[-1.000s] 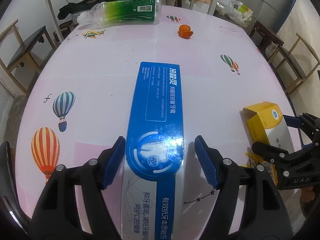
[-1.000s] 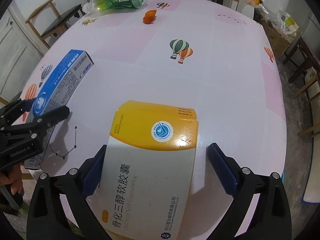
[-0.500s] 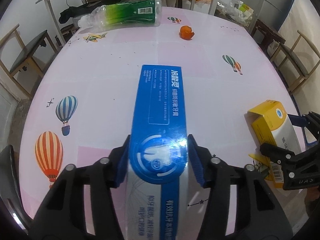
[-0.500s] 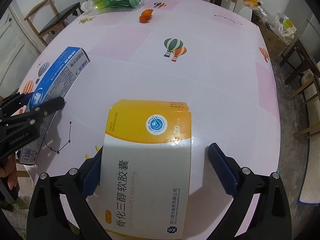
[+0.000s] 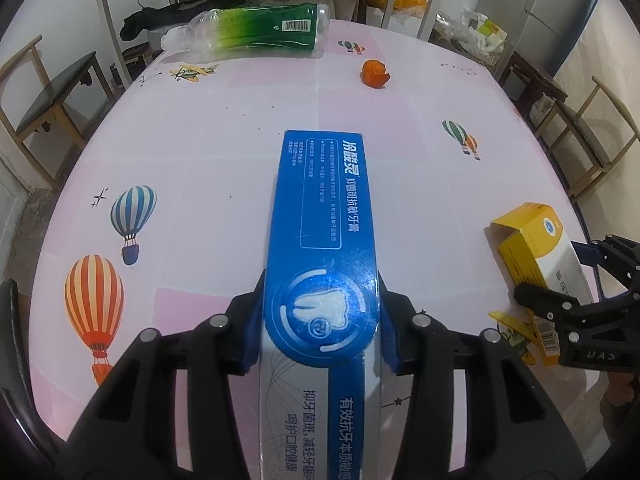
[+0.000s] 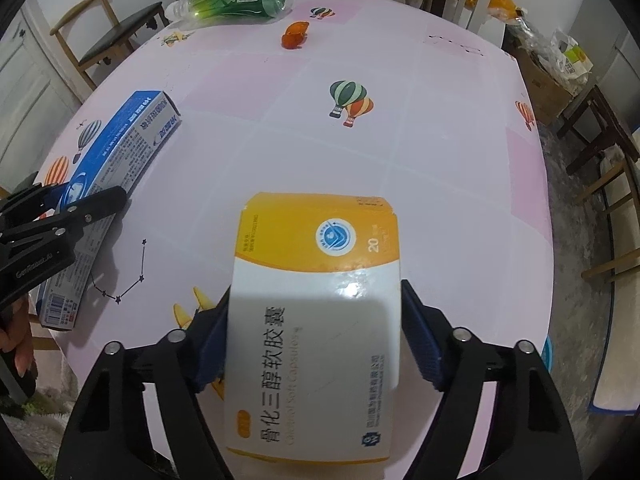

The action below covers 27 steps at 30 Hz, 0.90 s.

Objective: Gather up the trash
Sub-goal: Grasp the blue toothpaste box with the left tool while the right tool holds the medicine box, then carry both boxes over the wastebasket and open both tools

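Left wrist view: left gripper [image 5: 320, 320] closed onto the long blue toothpaste box [image 5: 324, 216], blue pads pressed against both long sides near its rounded tooth logo. Box runs straight ahead from the jaws over the pink balloon-print table [image 5: 208, 140]. Whether it rests on the cloth or is lifted clear, cannot tell. Far ahead, at the table's far edge, a green plastic bottle [image 5: 256, 30] lies on its side; a small orange scrap [image 5: 375, 73] sits ahead and slightly right, nearer than the bottle. Off to the right, the right gripper [image 5: 560, 276] shows edge-on with the yellow box [image 5: 536, 240] between its fingers.

Right wrist view: right gripper [image 6: 316, 320] closed on the yellow-and-white capsule box, pads tight on both side faces, yellow end pointing forward, open end flap at the front. To the left, the left gripper and its blue box lie near the table edge. Bottle far ahead-left, orange scrap just right of it. Wooden chairs [image 6: 116, 28] beyond the table.
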### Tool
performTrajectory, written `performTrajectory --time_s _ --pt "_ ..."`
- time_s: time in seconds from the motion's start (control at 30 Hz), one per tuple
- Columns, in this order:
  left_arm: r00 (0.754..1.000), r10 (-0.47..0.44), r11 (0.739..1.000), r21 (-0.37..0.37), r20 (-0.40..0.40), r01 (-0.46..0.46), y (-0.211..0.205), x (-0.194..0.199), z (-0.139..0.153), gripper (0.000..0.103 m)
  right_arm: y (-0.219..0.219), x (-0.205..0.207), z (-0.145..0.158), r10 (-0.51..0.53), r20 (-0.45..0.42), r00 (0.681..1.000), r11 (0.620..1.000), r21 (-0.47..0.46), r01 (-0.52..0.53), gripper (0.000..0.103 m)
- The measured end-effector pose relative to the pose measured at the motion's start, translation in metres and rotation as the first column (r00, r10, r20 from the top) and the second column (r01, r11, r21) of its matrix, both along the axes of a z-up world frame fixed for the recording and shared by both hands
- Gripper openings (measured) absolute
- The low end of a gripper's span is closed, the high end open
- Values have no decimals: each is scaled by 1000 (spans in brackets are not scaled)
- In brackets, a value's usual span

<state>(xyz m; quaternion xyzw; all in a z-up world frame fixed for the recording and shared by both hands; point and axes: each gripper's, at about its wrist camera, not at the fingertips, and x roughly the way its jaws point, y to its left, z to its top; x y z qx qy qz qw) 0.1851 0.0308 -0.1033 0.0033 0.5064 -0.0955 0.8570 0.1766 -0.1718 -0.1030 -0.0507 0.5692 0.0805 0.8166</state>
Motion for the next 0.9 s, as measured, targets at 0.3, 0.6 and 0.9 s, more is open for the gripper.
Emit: performTrajectory --time_s 0.3,0.6,0.9 --pt "1000 11 1000 -21 20 -11 7 -2 5 44 2 1 4 -16 17 1000 1000 10 16 70" --pt "999 13 999 -46 50 -10 8 -8 16 44 -3 -6 21 -36 68 997 998 44 33 70" --pt "993 -7 998 -56 114 13 -3 -20 46 44 -26 -16 42 -90 124 988 988 138 73 70"
